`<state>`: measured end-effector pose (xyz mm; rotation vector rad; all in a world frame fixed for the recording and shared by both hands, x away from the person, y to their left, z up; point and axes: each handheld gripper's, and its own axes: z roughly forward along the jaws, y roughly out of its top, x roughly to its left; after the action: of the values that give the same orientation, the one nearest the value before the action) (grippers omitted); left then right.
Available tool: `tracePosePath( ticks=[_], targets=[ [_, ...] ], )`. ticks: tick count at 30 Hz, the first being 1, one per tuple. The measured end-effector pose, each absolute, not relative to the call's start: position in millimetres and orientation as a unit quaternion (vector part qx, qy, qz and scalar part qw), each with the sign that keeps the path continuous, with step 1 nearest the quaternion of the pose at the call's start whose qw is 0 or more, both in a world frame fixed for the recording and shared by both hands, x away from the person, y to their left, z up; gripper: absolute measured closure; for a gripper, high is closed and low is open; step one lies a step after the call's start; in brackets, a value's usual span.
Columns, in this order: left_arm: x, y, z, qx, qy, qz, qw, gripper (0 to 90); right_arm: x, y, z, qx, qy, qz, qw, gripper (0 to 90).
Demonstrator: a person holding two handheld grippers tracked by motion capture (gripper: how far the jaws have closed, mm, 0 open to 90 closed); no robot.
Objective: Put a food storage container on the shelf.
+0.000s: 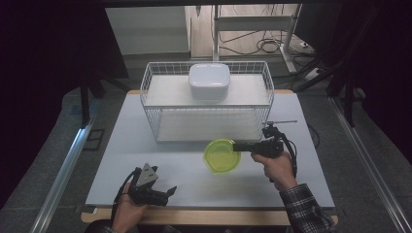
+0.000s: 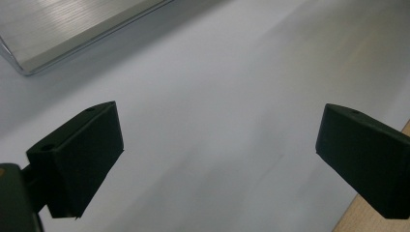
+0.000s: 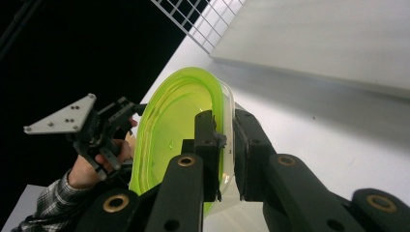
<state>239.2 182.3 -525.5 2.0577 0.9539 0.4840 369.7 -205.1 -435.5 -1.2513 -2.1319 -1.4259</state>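
Gripping the green container [image 1: 222, 156] by its rim, right gripper [image 3: 225, 145] has it pinched btwn jaws, off table; rack [image 1: 209, 104] placement left. Left gripper [image 2: 217, 145] jaws wide, nothing btwn.

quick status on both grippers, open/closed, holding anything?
Left gripper: open, nothing between its jaws, low over the table.
Right gripper: closed on the rim of the green container, holding it.
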Motion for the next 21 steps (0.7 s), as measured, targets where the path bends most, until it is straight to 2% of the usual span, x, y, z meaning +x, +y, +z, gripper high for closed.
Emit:
tracePosePath(
  ticks=[21],
  targets=[
    [239,183,-526,0.814,0.377,0.192,0.398,2.5,380,-196,-383,-0.415,-0.735,-0.520,0.132,81.9]
  ],
)
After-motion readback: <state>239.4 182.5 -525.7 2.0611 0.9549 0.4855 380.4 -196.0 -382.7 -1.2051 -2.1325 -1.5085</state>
